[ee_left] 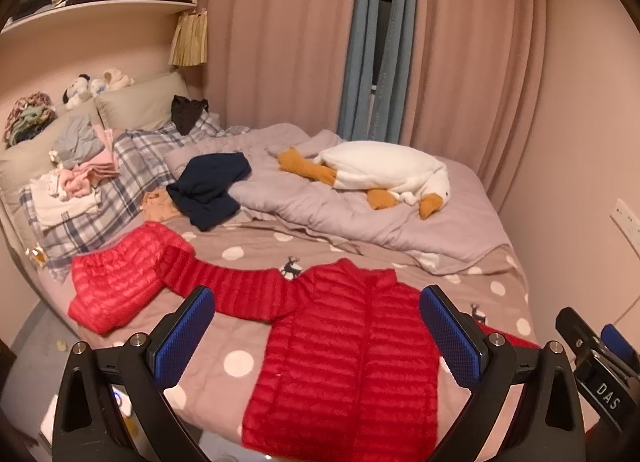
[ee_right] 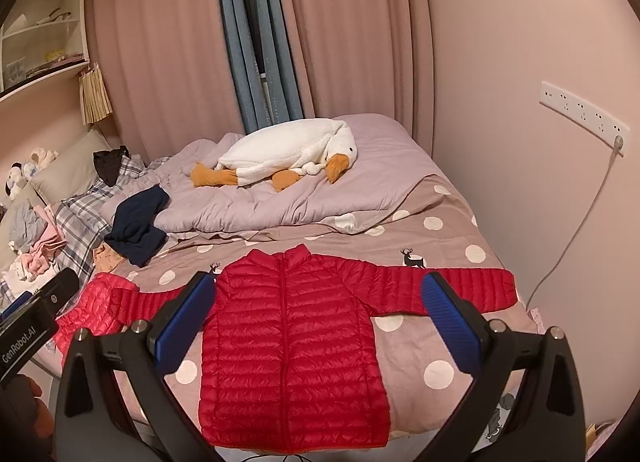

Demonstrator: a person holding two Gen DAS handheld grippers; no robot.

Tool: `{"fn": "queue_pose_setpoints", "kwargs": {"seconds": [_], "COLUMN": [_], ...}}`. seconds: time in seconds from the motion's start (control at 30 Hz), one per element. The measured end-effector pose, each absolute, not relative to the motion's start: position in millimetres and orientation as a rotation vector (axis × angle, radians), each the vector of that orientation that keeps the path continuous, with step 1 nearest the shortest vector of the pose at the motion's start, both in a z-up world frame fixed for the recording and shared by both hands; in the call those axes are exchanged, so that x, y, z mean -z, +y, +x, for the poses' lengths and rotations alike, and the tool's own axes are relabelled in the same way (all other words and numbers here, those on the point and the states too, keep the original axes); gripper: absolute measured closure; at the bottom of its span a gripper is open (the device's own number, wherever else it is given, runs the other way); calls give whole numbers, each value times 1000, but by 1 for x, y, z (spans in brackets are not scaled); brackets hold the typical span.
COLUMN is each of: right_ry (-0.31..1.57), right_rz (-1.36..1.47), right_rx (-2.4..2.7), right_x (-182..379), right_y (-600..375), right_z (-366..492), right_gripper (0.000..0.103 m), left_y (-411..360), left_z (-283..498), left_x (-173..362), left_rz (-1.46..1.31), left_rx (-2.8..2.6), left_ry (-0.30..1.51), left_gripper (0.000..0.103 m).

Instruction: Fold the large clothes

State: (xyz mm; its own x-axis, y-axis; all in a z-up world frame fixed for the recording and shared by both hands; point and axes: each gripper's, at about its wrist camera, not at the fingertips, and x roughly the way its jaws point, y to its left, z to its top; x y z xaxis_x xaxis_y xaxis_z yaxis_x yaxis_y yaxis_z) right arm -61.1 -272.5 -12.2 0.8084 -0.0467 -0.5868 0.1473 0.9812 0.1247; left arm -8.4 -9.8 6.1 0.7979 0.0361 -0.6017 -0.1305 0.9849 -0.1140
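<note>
We find both sets of jaws standing wide apart and holding nothing. The left gripper (ee_left: pixel 316 322) hovers above the near left part of the red down jacket (ee_right: pixel 294 346), and the right gripper (ee_right: pixel 320 310) hovers over its body; neither touches the fabric.

The jacket lies front up on the polka-dot bedsheet (ee_right: pixel 436 374) at the near edge of the bed, zip closed, collar pointing away from us, both sleeves spread out sideways. Its hem reaches the mattress edge. We judge the fold not yet begun.

The left sleeve (ee_left: pixel 236 290) runs out to a second, lighter red down garment (ee_left: pixel 120 278), and its cuff overlaps that garment. Further off lie a navy garment (ee_right: pixel 138 222), a rumpled lilac duvet (ee_right: pixel 280 202) and a plush goose (ee_right: pixel 292 154). A white cable (ee_right: pixel 576 222) drops from the wall socket strip (ee_right: pixel 584 112) close to the right sleeve (ee_right: pixel 440 286).

Risks noted:
- Slippery quilted shell: a shallow pinch may let the sleeve slide out mid-fold.
- A grasp at the left cuff may catch the neighbouring garment and drag it along.
- Puffy filling may spring the fold open.
- With the hem at the bed's edge, a pull towards us could tip the jacket onto the floor.
</note>
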Motion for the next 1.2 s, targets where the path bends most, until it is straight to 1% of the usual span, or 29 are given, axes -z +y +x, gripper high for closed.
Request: {"fn": "queue_pose_setpoints", "kwargs": {"seconds": [1.2], "right_ry": [622], "right_rz": [139], "right_rx": [115], "right_x": [16], "right_y": [-269], "right_z": [-62], "right_gripper": [0], "left_y": [-31], "left_z": [-8], "left_x": [-2], "left_rz": [-87], "left_rx": [-44], "left_ry": [673], "left_gripper": [2]}}
